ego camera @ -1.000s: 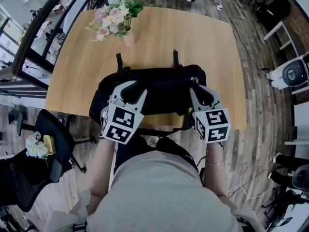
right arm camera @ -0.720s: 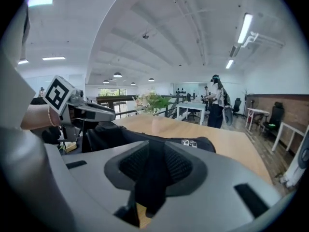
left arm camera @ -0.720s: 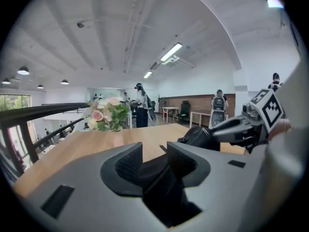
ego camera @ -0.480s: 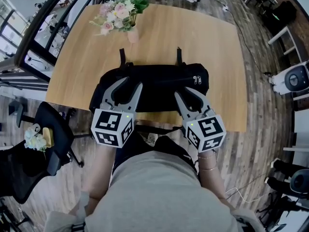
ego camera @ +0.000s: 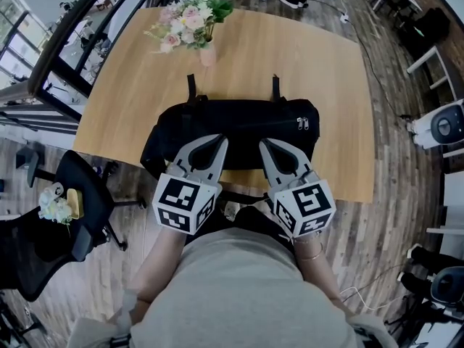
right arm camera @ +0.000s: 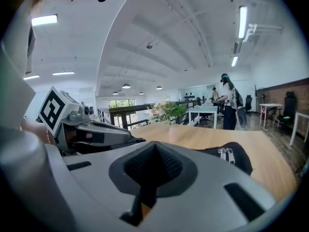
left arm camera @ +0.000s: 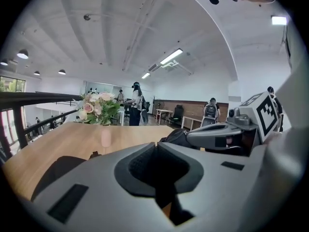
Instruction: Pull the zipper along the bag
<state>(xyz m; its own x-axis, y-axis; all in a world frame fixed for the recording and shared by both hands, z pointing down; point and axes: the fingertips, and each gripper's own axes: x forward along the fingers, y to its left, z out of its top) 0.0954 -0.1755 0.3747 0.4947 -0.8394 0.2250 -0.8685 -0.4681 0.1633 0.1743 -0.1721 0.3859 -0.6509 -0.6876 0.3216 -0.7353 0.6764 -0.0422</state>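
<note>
A black bag (ego camera: 235, 125) lies lengthwise on the wooden table (ego camera: 330, 85), with its silver zipper pulls (ego camera: 301, 124) at the right end. My left gripper (ego camera: 222, 140) and right gripper (ego camera: 263, 143) hover side by side over the bag's near edge. Both have just closed and are shut, with nothing between the jaws. In the left gripper view the shut left gripper (left arm camera: 155, 144) points over the table and the bag (left arm camera: 176, 136) shows behind it. In the right gripper view the right gripper (right arm camera: 154, 143) is shut too, and the zipper pulls (right arm camera: 225, 153) lie ahead to the right.
A pink vase of flowers (ego camera: 192, 24) stands at the table's far left. A black office chair (ego camera: 80, 194) sits on the floor to the left of the table. People stand far back in the room (left arm camera: 136, 103). The person's torso fills the bottom of the head view.
Half a second ago both grippers stood wide open over the bag. Now both are shut and sit closer together, near the bag's front edge.
</note>
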